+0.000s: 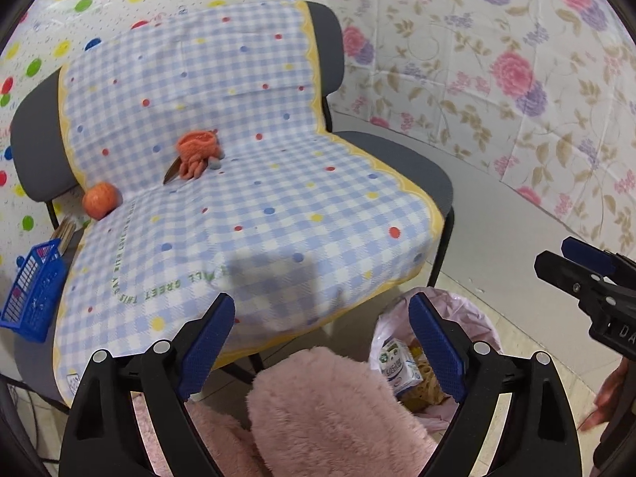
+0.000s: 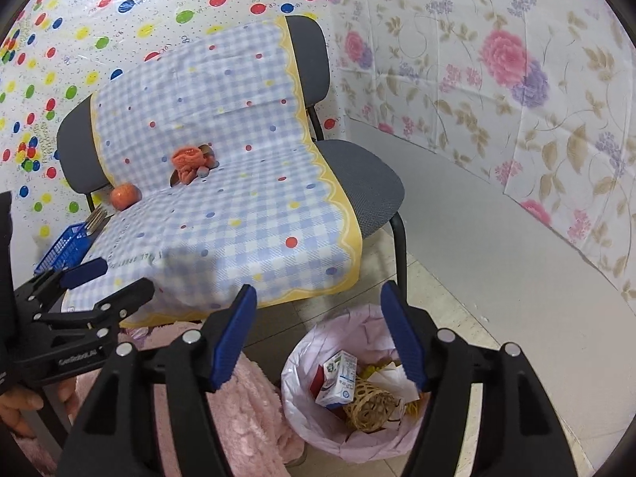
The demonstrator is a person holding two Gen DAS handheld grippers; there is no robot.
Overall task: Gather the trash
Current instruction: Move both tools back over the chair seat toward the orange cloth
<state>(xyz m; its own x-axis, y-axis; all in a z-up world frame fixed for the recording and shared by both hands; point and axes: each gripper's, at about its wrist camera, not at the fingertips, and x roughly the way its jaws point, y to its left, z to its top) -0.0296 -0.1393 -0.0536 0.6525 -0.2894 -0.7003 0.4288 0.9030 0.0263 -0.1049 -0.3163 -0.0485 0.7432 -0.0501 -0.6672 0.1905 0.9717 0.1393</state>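
My left gripper point(image 1: 322, 342) is spread wide with nothing between its pads; my right gripper point(image 2: 324, 334) is spread and empty too, above the pink-lined trash bin point(image 2: 302, 361) by the chair's point(image 2: 373, 187) front leg. In the bin, a milk carton point(image 2: 338, 377) lies tilted, top toward the chair; its print is unreadable.

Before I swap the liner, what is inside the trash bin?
In the pink-lined trash bin: a small milk carton, a woven ball, white paper scraps. Anything underneath is covered.
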